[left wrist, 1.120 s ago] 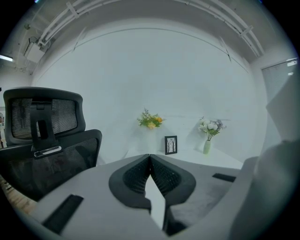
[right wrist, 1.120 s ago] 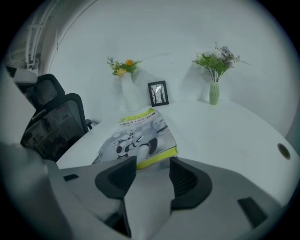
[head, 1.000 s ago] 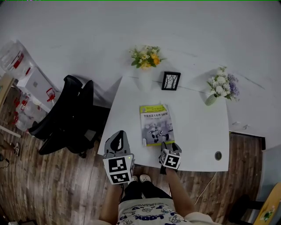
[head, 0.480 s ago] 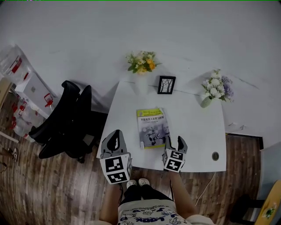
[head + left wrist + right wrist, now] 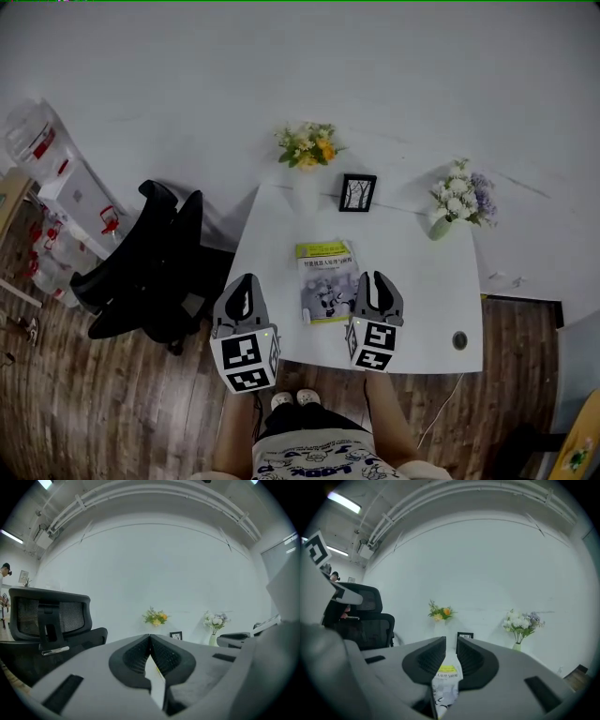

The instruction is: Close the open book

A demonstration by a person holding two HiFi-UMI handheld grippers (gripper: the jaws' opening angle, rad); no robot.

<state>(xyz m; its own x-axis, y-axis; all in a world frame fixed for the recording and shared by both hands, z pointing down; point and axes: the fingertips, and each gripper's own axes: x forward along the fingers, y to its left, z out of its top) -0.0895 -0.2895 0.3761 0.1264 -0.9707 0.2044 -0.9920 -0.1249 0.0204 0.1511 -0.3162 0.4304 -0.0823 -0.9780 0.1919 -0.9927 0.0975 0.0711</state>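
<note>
The book (image 5: 326,279) is seen lying shut, cover up, on the middle of the white table (image 5: 422,281), toward its near edge. Both tongs are held above that edge and clear of the book. The left gripper (image 5: 246,284) is raised by the table's near left corner, left of the book, with its jaws clenched tip to tip on nothing. The right gripper (image 5: 376,278) is raised just right of the book; its jaws are closing, a narrow gap is left, and nothing is gripped between them.

Along the far edge a vase of yellow flowers (image 5: 307,150) and a small picture frame (image 5: 357,192) are set, and a vase of white and purple flowers (image 5: 459,199) at the far right, all well apart from the book. A black office chair (image 5: 150,262) is parked left of the table on the wooden floor (image 5: 112,403). A round hole (image 5: 459,340) is cut in the near right corner.
</note>
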